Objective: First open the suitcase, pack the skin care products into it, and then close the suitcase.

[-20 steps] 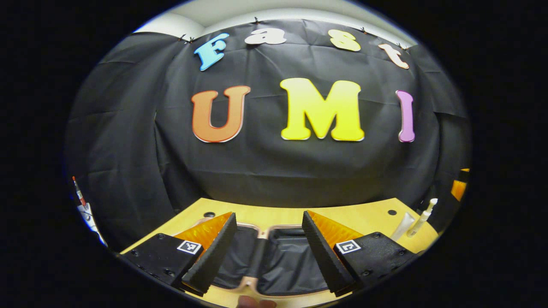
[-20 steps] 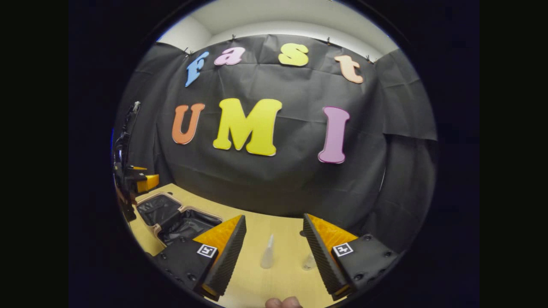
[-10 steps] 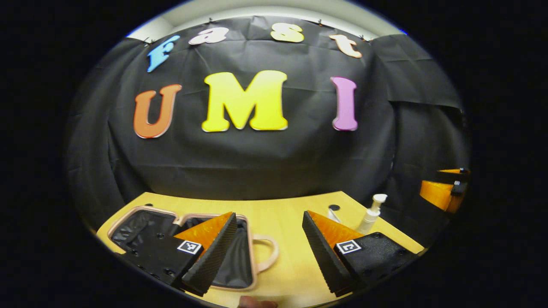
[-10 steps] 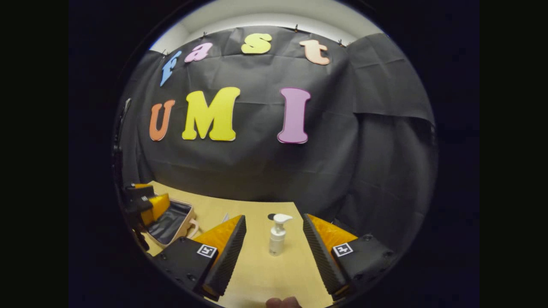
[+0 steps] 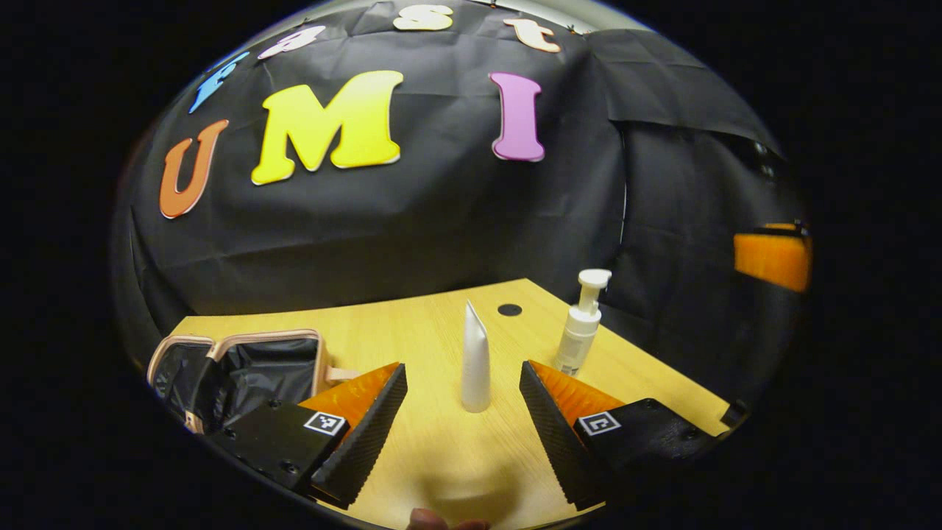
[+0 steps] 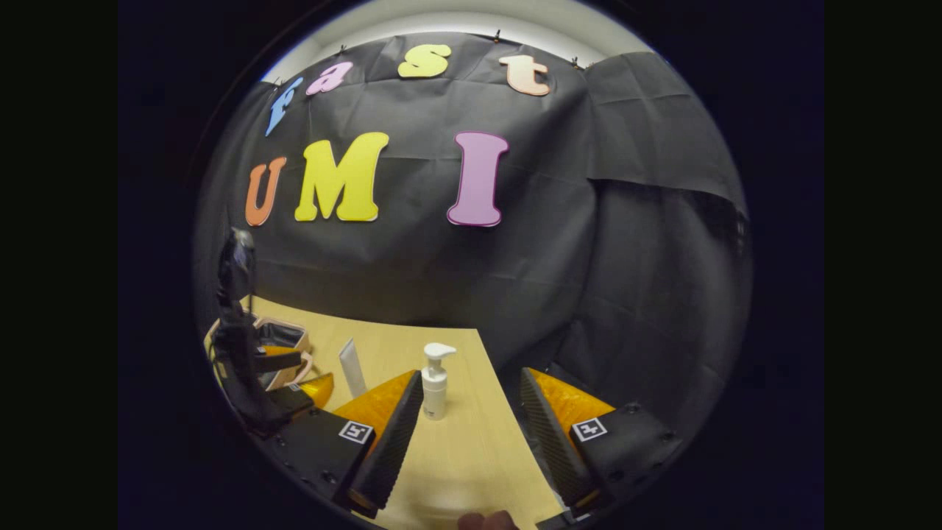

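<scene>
The suitcase (image 5: pixel 243 361) lies open on the wooden table (image 5: pixel 456 456), its dark lining showing; in the left gripper view it sits behind my left finger. A white tube (image 5: pixel 475 361) stands upright just ahead of my left gripper (image 5: pixel 462 383), in line with the gap between its open fingers. A white pump bottle (image 5: pixel 581 331) stands to the tube's right. In the right gripper view my right gripper (image 6: pixel 472 379) is open and empty, with the pump bottle (image 6: pixel 435 383) beside its left fingertip. The tube (image 6: pixel 352 368), the suitcase (image 6: pixel 283 342) and the left gripper (image 6: pixel 254 368) lie farther left.
The table's far right corner and edge (image 6: pixel 489 368) run close to the pump bottle, and the black cloth wall hangs right behind. A dark round hole (image 5: pixel 509 310) sits in the tabletop behind the tube. The right gripper (image 5: pixel 771 258) hovers off the table's right side.
My left gripper has swung right from over the open suitcase and now faces the tube. The right gripper has turned further right, so the pump bottle has slid to its left fingertip.
</scene>
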`<state>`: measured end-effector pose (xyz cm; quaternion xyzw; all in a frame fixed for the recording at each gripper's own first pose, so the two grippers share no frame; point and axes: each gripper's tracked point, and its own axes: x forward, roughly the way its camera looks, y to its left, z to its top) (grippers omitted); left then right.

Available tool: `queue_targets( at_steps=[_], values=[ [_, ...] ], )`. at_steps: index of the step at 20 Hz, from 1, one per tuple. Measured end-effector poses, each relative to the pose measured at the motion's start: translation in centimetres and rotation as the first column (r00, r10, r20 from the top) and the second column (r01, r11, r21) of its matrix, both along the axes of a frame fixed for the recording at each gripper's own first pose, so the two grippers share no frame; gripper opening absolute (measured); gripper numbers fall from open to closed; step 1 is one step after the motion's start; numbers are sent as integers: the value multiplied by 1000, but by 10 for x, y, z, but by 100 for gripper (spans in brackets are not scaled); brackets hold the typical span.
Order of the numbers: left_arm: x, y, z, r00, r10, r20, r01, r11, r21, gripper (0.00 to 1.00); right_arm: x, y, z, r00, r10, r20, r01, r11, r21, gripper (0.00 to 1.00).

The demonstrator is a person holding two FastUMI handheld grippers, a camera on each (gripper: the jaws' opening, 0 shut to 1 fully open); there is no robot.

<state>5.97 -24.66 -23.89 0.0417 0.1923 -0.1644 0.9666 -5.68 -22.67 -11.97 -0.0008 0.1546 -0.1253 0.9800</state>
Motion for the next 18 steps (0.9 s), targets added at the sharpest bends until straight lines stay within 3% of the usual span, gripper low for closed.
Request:
queue_targets(
  at_steps=[6,11,17,18],
  values=[
    [38,-10,-80,995,-3,-100,4,1000,12,100,-19,-25,-27,995,-22,-101,20,999,-25,79],
    [67,-15,-96,989,18,-144,-18,1000,-2,98,-14,-31,-34,992,-39,-118,39,999,-3,79],
    [84,-25,-114,980,-9,-197,9,1000,0,77,-3,-32,-43,991,-36,-131,36,999,4,79],
    [85,-24,-115,978,-7,-211,8,1000,7,50,-2,-32,-48,989,-32,-142,33,999,6,79]
  ],
)
